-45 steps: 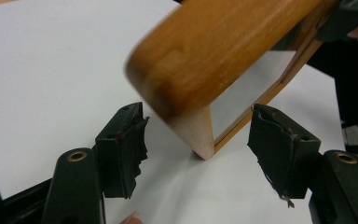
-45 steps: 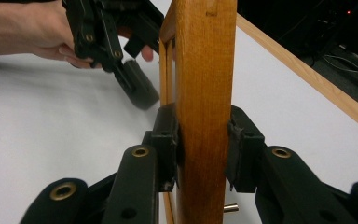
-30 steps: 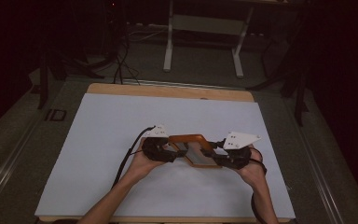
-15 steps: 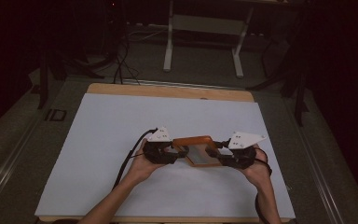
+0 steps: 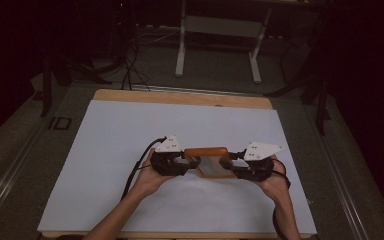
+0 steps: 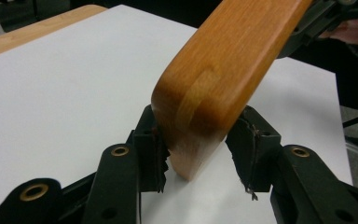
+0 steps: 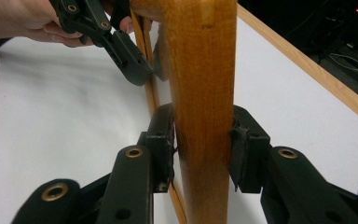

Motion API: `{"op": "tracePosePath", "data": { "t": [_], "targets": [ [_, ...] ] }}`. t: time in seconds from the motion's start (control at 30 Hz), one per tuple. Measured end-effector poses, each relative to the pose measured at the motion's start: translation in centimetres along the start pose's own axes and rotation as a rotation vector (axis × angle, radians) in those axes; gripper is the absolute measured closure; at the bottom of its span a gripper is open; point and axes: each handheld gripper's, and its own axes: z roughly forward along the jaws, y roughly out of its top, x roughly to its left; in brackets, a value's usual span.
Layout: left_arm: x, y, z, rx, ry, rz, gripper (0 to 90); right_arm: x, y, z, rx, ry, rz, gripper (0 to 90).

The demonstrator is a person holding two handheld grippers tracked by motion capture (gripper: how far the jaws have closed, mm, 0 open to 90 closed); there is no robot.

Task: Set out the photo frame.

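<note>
- Since the earlier frame, both hands and the wooden tray (image 5: 206, 161) have shifted slightly toward the near edge of the white tabletop (image 5: 130, 130); the left gripper (image 5: 180, 162) jaws have just been closing, with the tray's end between them.
- Left gripper (image 6: 198, 151): jaws part-closed around the tray's rounded end; one pad touches the wood, the other stands just off it.
- Right gripper (image 5: 232, 167): pads pressed on both faces of the opposite side (image 7: 203, 144).
- Tray position: right of centre, near the near edge, spanning both grippers.
- Progress, as judged: two-sided grip nearly established; left clamp, lift and placement remain.
- Gripper views show pad contact; the high view shows tray position and the glassy panel.
</note>
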Motion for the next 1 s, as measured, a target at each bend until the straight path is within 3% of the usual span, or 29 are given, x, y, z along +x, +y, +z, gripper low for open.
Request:
{"op": "tracePosePath", "data": {
  "t": [1.0],
  "targets": [
    [0.1, 0.8, -3.4, 0.015, 0.043, -0.021, 58.2, 0.5, 0.7, 1.8, -0.066, 0.045, 0.088, 64.5]
  ]
}}
